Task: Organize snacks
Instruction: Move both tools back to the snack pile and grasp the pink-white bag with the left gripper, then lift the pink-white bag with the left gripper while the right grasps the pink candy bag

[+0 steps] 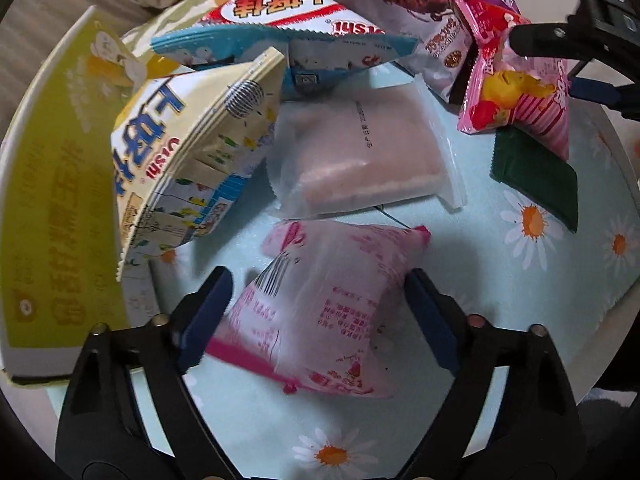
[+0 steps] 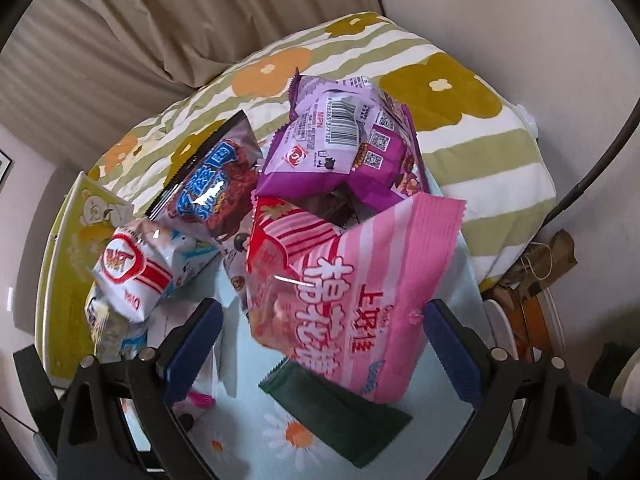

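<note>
Snack packs lie on a pale blue daisy-print tablecloth [image 1: 532, 280]. My left gripper [image 1: 320, 312] is open, its jaws wide on either side of a pink-and-white snack pack [image 1: 320, 312] that lies on the cloth. My right gripper [image 2: 324, 344] is open around the lower part of a pink striped candy bag [image 2: 360, 300], whether the pads touch it I cannot tell. That bag also shows in the left wrist view [image 1: 516, 88], with the right gripper's finger [image 1: 560, 40] against it. A dark green packet [image 2: 340, 412] lies under the pink bag.
A yellow box [image 1: 48, 208] stands at the left. A cream chip bag [image 1: 188, 152], a blue-and-white bag [image 1: 280, 40], a translucent pouch [image 1: 360, 152], a brown-blue bag [image 2: 208, 184] and a purple bag [image 2: 340, 148] crowd the far side. A flowered pillow [image 2: 460, 92] lies behind.
</note>
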Tool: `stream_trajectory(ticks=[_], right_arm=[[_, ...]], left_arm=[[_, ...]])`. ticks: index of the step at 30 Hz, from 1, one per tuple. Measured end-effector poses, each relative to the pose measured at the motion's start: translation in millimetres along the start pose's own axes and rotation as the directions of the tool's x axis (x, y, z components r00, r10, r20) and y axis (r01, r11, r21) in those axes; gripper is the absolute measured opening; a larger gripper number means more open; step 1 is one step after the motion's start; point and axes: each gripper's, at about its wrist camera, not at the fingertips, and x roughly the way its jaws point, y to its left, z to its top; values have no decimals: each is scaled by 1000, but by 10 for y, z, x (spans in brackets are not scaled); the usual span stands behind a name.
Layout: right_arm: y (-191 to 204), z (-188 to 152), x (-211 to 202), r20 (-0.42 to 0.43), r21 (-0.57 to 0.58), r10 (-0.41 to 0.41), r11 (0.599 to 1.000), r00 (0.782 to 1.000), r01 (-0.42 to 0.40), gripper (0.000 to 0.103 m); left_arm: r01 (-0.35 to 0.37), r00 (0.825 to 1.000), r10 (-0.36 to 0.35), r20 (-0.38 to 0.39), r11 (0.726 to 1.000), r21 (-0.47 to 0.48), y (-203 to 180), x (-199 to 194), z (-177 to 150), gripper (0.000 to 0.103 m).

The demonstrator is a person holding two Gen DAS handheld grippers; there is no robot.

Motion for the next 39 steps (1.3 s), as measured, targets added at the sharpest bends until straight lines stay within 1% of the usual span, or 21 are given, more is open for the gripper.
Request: stream_trajectory(ticks=[4, 5, 13, 14, 17, 20, 22, 23, 26, 29, 31, 32, 35, 39], right_arm=[[-9, 25, 79, 0, 15, -19, 1000, 1000, 19, 100], [-16, 33, 94, 0, 19, -22, 1000, 1000, 22, 100], [-57, 93, 201, -5, 36, -35, 999, 999, 35, 100], [-59, 95, 214, -7, 38, -35, 999, 999, 35, 100], [-56, 94, 250, -9, 44, -35, 998, 999, 36, 100], [-22, 74, 277, -2, 16, -50, 999, 999, 50, 100], [0, 48, 283, -3, 3, -47, 999, 999, 47, 99], [0, 37, 279, 0, 3, -44, 999, 999, 44, 95], [36, -6, 256, 6, -10, -24, 1000, 1000, 24, 79], [129, -52, 207, 19, -50, -39, 998, 999, 39, 68], [164, -84, 170, 28, -63, -43, 997, 999, 44, 66], [176, -98, 158, 29, -60, -38, 997, 999, 40, 62], [186, -138, 93, 39, -56, -27, 998, 999, 29, 61], [221, -165, -50, 63, -81, -17, 996, 998, 22, 61]], left_arm=[[29, 999, -29, -16, 1000, 3, -6, 69, 8, 74], [37, 999, -36, -22, 999, 1, -1, 85, 4, 71], [78, 997, -79, -22, 997, -19, 84, 135, 83, 62], [83, 996, -84, -21, 996, -19, 80, 127, 69, 60], [89, 996, -90, -20, 996, -17, 68, 111, 48, 57], [101, 995, -101, -17, 994, -30, 111, 78, -42, 53], [108, 994, -108, -12, 993, -38, 122, 55, -78, 51], [109, 994, -109, -9, 993, -40, 127, 32, -113, 50], [104, 995, -104, 1, 994, -45, 119, -1, -144, 48], [105, 995, -104, 5, 993, -61, 128, -35, -173, 46], [107, 994, -107, 7, 992, -72, 100, -61, -187, 46], [109, 994, -109, 7, 991, -79, 100, -77, -209, 45], [121, 993, -120, 15, 987, -104, 95, -144, -296, 44], [122, 992, -119, 32, 985, -121, 86, -315, -441, 44]])
